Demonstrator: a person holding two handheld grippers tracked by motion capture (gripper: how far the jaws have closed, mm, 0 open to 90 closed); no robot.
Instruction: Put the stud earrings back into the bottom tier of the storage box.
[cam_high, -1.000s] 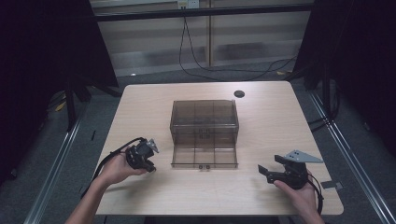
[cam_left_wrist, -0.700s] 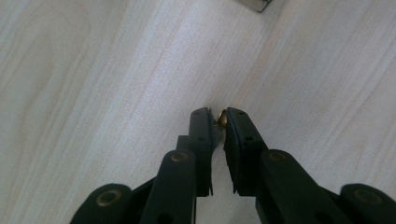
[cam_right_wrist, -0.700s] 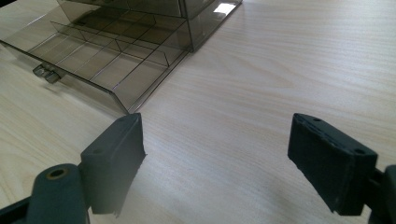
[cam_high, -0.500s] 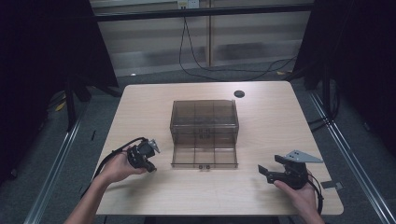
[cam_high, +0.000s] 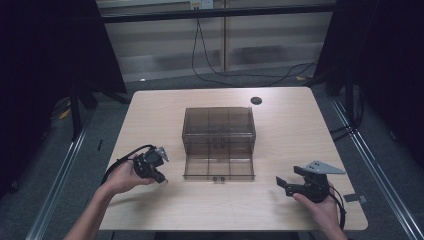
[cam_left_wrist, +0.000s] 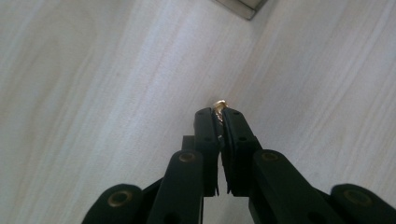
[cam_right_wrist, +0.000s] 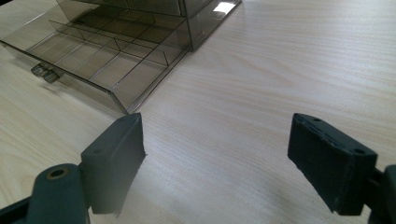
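Observation:
My left gripper (cam_high: 161, 178) points down at the bare wood just left of the pulled-out drawer. In the left gripper view its jaws (cam_left_wrist: 218, 113) are pressed together on a small brass-coloured piece (cam_left_wrist: 219, 103) that pokes out at the tips; what it is I cannot tell. A smoky clear drawer box (cam_high: 219, 126) stands mid-table, its bottom drawer (cam_high: 218, 167) pulled out toward me, with empty divided compartments (cam_right_wrist: 98, 51). My right gripper (cam_high: 287, 180) rests low at the front right, open, with nothing between its fingers (cam_right_wrist: 116, 154) but table.
A small black disc (cam_high: 256, 100) lies near the table's far edge. The wooden table (cam_high: 300, 135) has bare room on both sides of the box. Cables trail over the floor behind the table.

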